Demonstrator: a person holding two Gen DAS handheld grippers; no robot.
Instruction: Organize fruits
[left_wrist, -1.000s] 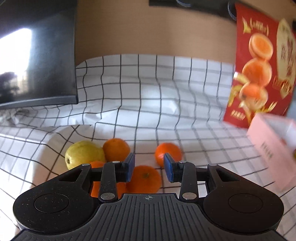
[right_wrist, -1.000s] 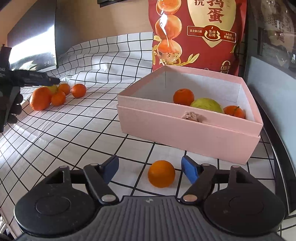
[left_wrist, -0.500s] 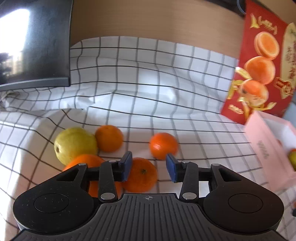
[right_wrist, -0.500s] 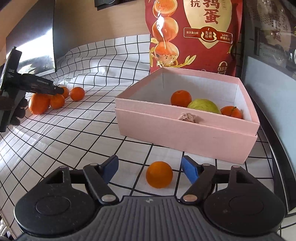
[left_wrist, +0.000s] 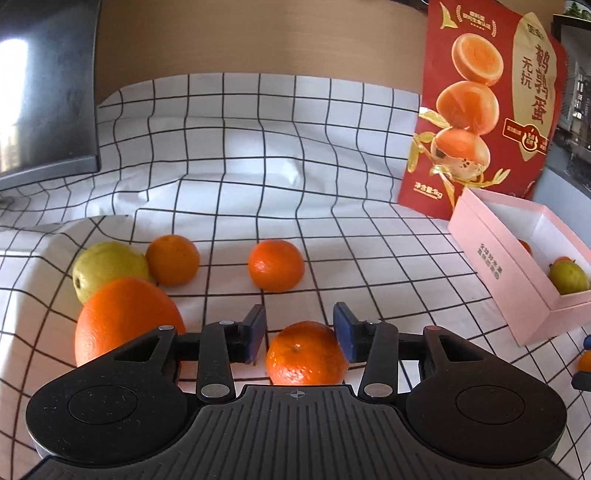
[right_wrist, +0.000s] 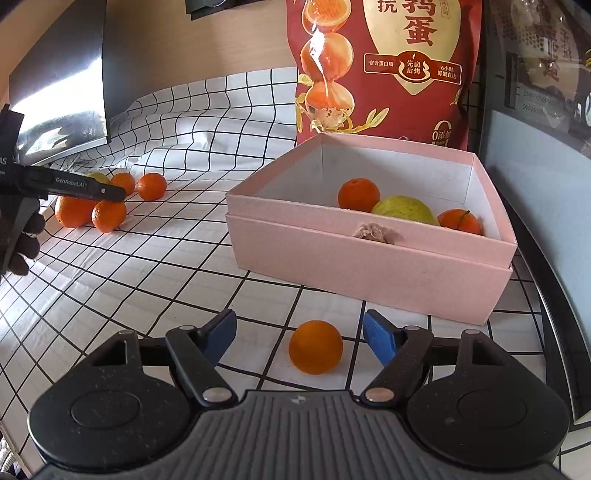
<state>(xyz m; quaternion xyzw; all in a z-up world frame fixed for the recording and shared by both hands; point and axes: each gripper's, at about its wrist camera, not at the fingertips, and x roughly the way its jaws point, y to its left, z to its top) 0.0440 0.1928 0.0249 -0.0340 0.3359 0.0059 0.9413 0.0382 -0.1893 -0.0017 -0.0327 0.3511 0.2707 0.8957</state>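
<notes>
Now the left gripper (left_wrist: 299, 334) is straddling a mandarin (left_wrist: 306, 354), fingers apart; the right gripper (right_wrist: 299, 334), also apart, is framing an orange (right_wrist: 315, 346). Three fruits are lying in the box (right_wrist: 369, 258) (six remaining outside).

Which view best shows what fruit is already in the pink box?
Right wrist: it looks down into the open pink box, showing two oranges and a green pear. Left wrist catches the box at the frame edge, contents mostly hidden by its wall.
</notes>
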